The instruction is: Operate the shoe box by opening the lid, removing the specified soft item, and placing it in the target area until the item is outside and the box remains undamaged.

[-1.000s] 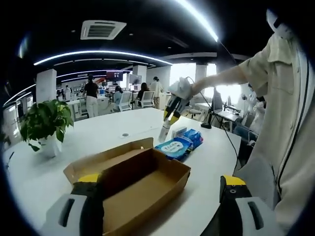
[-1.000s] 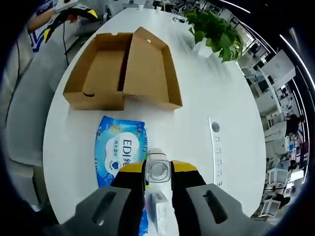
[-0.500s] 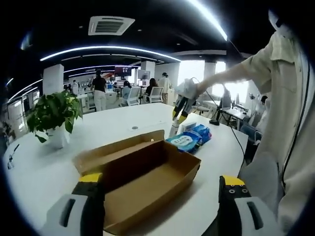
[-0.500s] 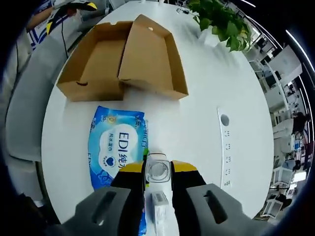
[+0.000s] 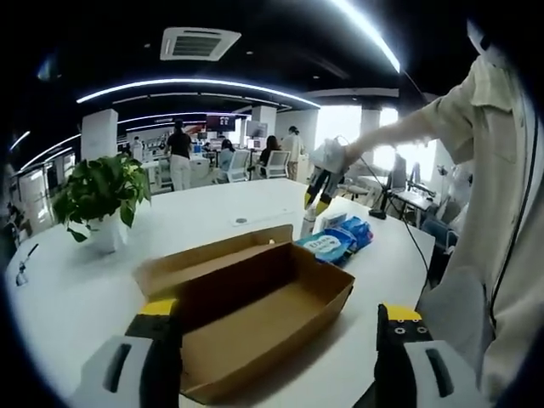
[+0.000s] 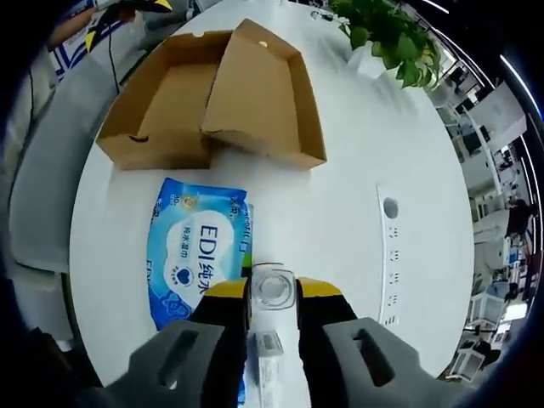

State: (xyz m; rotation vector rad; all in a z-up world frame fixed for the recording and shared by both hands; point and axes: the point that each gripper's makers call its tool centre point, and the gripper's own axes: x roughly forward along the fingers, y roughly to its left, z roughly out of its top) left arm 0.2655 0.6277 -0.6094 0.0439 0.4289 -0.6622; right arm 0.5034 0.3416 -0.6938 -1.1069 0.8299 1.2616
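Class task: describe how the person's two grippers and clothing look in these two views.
Both grippers have grey fingers with black inner faces and yellow tips: the left gripper and the right gripper. A thin dark cable trails from the right one. The person wears a pale short-sleeved shirt.

Matt brown cardboard shoe box (image 6: 212, 106), glossy blue plastic wipes pack (image 6: 197, 252), smooth white table (image 6: 357, 153).

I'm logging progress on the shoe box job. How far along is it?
Done: the shoe box lies open and looks empty, and the blue wipes pack lies outside it on the white table. In hand: the right gripper is shut on a clear bottle. Left: setting that down.
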